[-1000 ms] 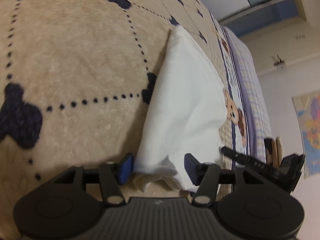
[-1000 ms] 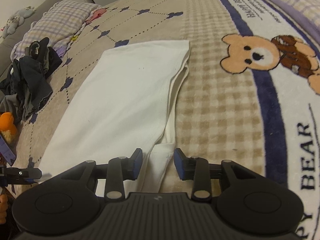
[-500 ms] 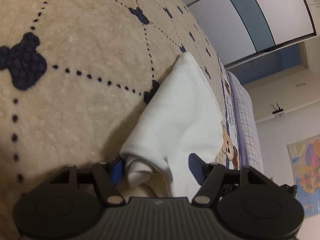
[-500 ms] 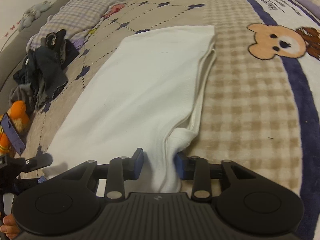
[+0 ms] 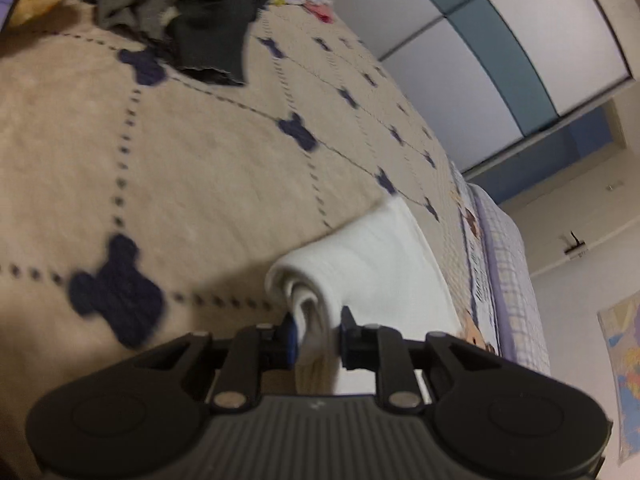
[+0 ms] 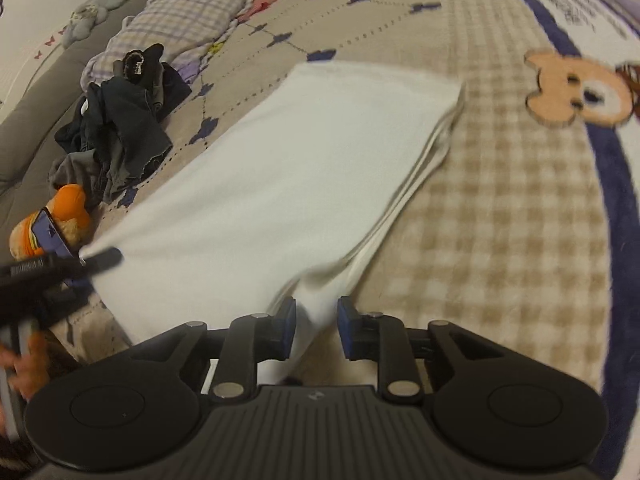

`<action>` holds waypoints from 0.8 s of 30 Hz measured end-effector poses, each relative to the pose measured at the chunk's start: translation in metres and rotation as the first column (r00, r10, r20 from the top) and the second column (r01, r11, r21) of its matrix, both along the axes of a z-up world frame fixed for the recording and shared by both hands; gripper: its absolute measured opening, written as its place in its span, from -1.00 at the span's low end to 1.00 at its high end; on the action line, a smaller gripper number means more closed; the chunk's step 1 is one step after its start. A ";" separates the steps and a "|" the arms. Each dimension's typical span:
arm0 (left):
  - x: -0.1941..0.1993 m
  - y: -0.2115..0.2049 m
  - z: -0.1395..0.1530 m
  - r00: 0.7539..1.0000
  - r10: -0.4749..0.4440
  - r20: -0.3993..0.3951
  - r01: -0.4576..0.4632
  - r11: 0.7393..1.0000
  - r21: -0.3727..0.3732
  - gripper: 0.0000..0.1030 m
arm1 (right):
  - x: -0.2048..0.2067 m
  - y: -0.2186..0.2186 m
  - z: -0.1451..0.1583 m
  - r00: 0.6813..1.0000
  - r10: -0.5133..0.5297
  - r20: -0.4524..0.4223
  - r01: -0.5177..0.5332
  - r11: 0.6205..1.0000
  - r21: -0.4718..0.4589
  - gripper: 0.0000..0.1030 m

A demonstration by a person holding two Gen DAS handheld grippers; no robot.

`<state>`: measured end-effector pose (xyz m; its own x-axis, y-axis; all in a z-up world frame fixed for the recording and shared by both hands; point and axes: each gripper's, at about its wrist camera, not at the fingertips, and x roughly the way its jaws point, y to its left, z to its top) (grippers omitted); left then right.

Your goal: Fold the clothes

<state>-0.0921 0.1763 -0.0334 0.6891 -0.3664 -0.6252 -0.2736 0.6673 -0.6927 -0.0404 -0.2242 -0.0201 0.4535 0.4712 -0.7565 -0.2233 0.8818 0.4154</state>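
Observation:
A white folded garment [image 6: 300, 168] lies lengthwise on the bear-print blanket [image 6: 500, 220]. My right gripper [image 6: 316, 320] is shut on its near right corner, and the cloth rises in a peak between the blue pads. My left gripper [image 5: 316, 332] has its jaws closing on the near left corner, where the bunched white garment [image 5: 368, 264] is pinched between the pads. That left gripper [image 6: 52, 272] also shows at the left edge of the right wrist view, at the garment's corner. The near edge hangs slightly off the blanket.
A pile of dark clothes [image 6: 120, 128] lies at the far left beside a plaid pillow [image 6: 180, 12]. An orange plush toy [image 6: 68, 204] with a phone [image 6: 48, 232] leaning on it sits near it. A person's hand [image 6: 24, 368] shows at the lower left.
The left jaws have narrowed onto the bunched corner and the gripper has tilted up, so the dark clothes pile comes into view. The right gripper has closed on its corner and lifted it.

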 end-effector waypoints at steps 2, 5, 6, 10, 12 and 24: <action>-0.004 0.005 -0.010 0.999 0.015 -0.030 -0.016 0.999 -0.040 -0.04 | 0.010 -0.004 0.004 1.000 -0.018 0.018 0.018 0.999 -0.028 -0.31; -0.013 -0.001 -0.021 0.998 0.057 -0.019 -0.058 0.997 -0.053 0.49 | 0.031 -0.008 0.010 0.998 -0.031 0.051 0.034 0.997 -0.068 -0.26; -0.014 -0.003 -0.024 0.998 0.061 -0.017 -0.062 0.996 -0.060 0.49 | 0.037 -0.009 0.013 0.997 -0.029 0.066 0.034 0.996 -0.079 -0.23; -0.016 -0.010 -0.032 0.996 0.085 -0.012 -0.085 0.993 -0.076 0.50 | 0.066 -0.007 0.023 0.991 0.013 0.136 0.005 0.992 -0.125 0.01; -0.019 -0.012 -0.034 0.993 0.117 -0.003 -0.117 0.989 -0.089 0.50 | 0.082 -0.001 0.026 0.985 0.052 0.165 -0.027 0.989 -0.148 0.13; -0.010 -0.048 -0.035 0.992 0.110 0.066 -0.116 0.989 0.095 0.50 | 0.190 0.038 0.015 0.952 0.252 0.174 -0.211 0.951 -0.228 0.23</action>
